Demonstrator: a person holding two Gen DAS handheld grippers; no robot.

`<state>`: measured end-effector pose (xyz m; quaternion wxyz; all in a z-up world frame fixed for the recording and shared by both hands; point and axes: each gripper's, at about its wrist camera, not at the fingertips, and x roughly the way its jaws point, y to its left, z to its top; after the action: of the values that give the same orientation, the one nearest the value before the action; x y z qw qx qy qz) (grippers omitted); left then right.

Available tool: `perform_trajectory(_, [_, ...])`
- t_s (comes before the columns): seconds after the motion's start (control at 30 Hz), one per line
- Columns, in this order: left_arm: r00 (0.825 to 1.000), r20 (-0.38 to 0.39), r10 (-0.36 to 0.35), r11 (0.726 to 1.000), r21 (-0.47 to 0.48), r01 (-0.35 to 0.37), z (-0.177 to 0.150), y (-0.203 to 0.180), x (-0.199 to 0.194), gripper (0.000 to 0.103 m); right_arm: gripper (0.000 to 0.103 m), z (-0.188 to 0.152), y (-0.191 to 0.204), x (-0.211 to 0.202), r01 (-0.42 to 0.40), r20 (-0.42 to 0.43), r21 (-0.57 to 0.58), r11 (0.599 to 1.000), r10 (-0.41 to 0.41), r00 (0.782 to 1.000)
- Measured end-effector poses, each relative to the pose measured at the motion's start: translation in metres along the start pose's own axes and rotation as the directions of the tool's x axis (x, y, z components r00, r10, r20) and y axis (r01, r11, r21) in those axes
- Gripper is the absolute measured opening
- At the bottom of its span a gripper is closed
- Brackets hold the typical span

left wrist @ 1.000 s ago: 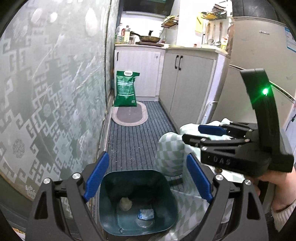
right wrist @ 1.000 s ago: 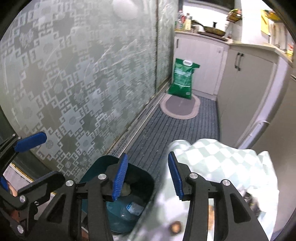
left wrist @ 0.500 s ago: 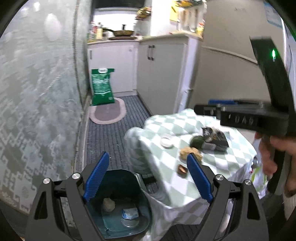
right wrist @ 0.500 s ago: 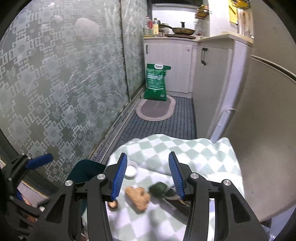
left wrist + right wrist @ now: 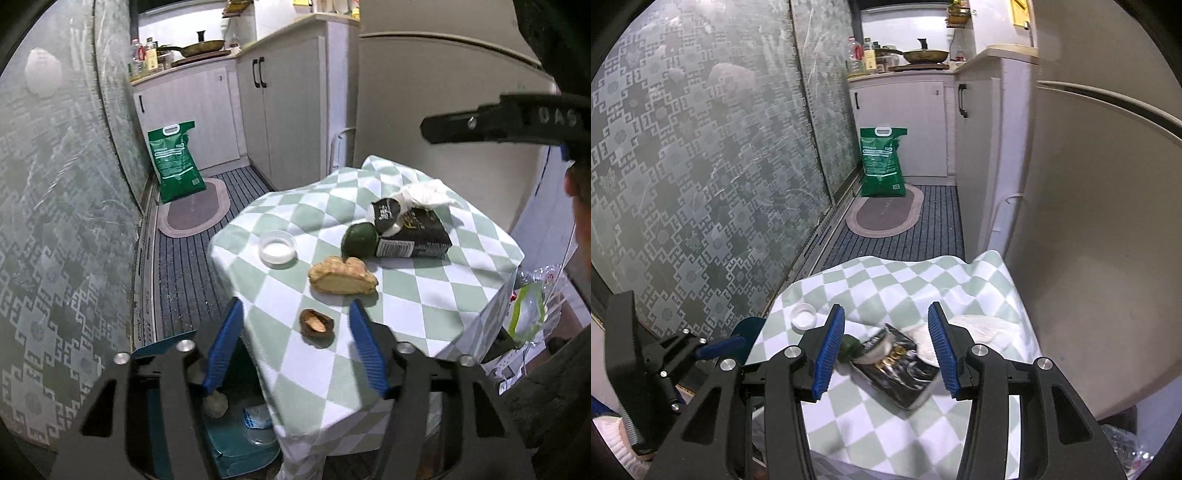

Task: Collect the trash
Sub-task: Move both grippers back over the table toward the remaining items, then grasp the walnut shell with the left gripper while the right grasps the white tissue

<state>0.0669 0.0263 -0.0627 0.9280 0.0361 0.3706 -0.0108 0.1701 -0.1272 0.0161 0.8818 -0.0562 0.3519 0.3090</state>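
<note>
Both grippers gaped wide, empty, over table trash.
Left gripper (image 5: 295, 347) straddled nutshell (image 5: 316, 323); right gripper (image 5: 886, 347) straddled black packet (image 5: 899, 363); bin (image 5: 236, 446) at 7 o'clock.

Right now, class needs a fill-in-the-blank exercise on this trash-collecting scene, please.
1. The walnut shell lies between the fingers of the ____ hand-held gripper.
2. The tablecloth is checked white and ____.
3. The trash bin stands on the ____ beside the table.
4. Both hand-held grippers are ____.

Missing words: left; green; floor; open

green-and-white checked tablecloth (image 5: 413, 291), black wrapper (image 5: 415, 236), teal bin (image 5: 236, 454), green sack (image 5: 882, 162), blue-padded tongs (image 5: 295, 347).
</note>
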Motion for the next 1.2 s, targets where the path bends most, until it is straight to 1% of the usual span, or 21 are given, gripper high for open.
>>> perform_trajectory(0.13, [1.000, -0.022, -0.008, 1.000, 0.022, 0.008, -0.001, -0.008, 0.010, 0.050, 0.048, -0.004, -0.012, -0.004, -0.001, -0.011, 0.017, 1.000, 0.002, 1.000])
perform_trajectory(0.27, [0.999, -0.038, 0.002, 0.999, 0.041, 0.000, -0.001, -0.015, 0.018, 0.042, 0.048, -0.006, -0.021, -0.008, 0.001, -0.014, 0.027, 1.000, 0.000, 1.000])
perform_trajectory(0.3, [0.999, -0.040, 0.000, 0.999, 0.041, 0.002, -0.001, -0.016, 0.018, 0.035, 0.049, -0.007, -0.023, -0.008, 0.002, -0.015, 0.030, 1.000, -0.002, 1.000])
perform_trajectory(0.33, [0.999, -0.044, -0.001, 0.999, 0.035, 0.003, 0.000, -0.016, 0.018, 0.032, 0.050, -0.008, -0.026, -0.009, 0.002, -0.016, 0.033, 0.999, -0.001, 1.000])
perform_trajectory(0.37, [0.999, -0.047, 0.002, 1.000, 0.031, -0.001, 0.000, -0.016, 0.019, 0.025, 0.052, -0.009, -0.028, -0.010, -0.002, -0.019, 0.036, 0.999, 0.003, 1.000])
perform_trajectory(0.4, [0.999, -0.050, 0.003, 1.000, 0.029, -0.001, 0.000, -0.016, 0.019, 0.022, 0.054, -0.009, -0.030, -0.010, -0.007, -0.023, 0.037, 0.999, 0.008, 1.000])
perform_trajectory(0.43, [0.999, -0.053, 0.004, 1.000, 0.027, -0.003, 0.001, -0.016, 0.020, 0.022, 0.056, -0.010, -0.031, -0.010, -0.011, -0.028, 0.033, 0.999, 0.012, 1.000])
perform_trajectory(0.5, [0.998, -0.055, 0.006, 1.000, 0.029, -0.005, 0.001, -0.017, 0.020, 0.022, 0.065, -0.012, -0.031, -0.007, -0.033, -0.051, 0.011, 0.999, 0.033, 0.998])
perform_trajectory(0.57, [0.998, -0.056, -0.004, 1.000, 0.012, 0.004, 0.002, -0.015, 0.019, 0.022, 0.069, -0.016, -0.029, -0.003, -0.048, -0.073, -0.029, 0.998, 0.046, 0.996])
perform_trajectory(0.63, [0.998, -0.057, -0.013, 1.000, -0.006, 0.013, 0.002, -0.013, 0.019, 0.022, 0.069, -0.020, -0.026, 0.001, -0.055, -0.096, -0.064, 0.996, 0.049, 0.994])
perform_trajectory(0.7, [0.998, -0.053, -0.015, 1.000, -0.021, 0.014, 0.004, -0.011, 0.017, 0.022, 0.069, -0.026, -0.026, 0.005, -0.058, -0.116, -0.087, 0.995, 0.047, 0.992])
perform_trajectory(0.8, [0.999, -0.036, -0.023, 0.999, -0.043, 0.022, 0.008, -0.010, 0.011, 0.022, 0.068, -0.030, -0.029, 0.006, -0.010, -0.112, -0.120, 0.993, -0.004, 0.994])
perform_trajectory(0.9, [0.999, -0.017, -0.034, 0.997, -0.063, 0.033, 0.012, -0.009, 0.004, 0.022, 0.061, -0.031, -0.037, 0.008, 0.017, -0.112, -0.123, 0.992, -0.031, 0.993])
perform_trajectory(1.0, [0.999, 0.000, -0.045, 0.995, -0.084, 0.044, 0.017, -0.008, -0.003, 0.022, 0.059, -0.032, -0.043, 0.015, 0.046, -0.115, -0.138, 0.989, -0.062, 0.991])
perform_trajectory(1.13, [0.999, 0.019, -0.047, 0.993, -0.105, 0.049, 0.022, -0.008, -0.010, 0.022, 0.055, -0.032, -0.041, 0.022, 0.055, -0.108, -0.172, 0.984, -0.074, 0.991])
perform_trajectory(1.2, [0.998, 0.022, -0.063, 0.991, -0.120, 0.065, 0.023, -0.006, -0.011, 0.022, 0.055, -0.031, -0.036, 0.027, 0.037, -0.109, -0.191, 0.981, -0.059, 0.992])
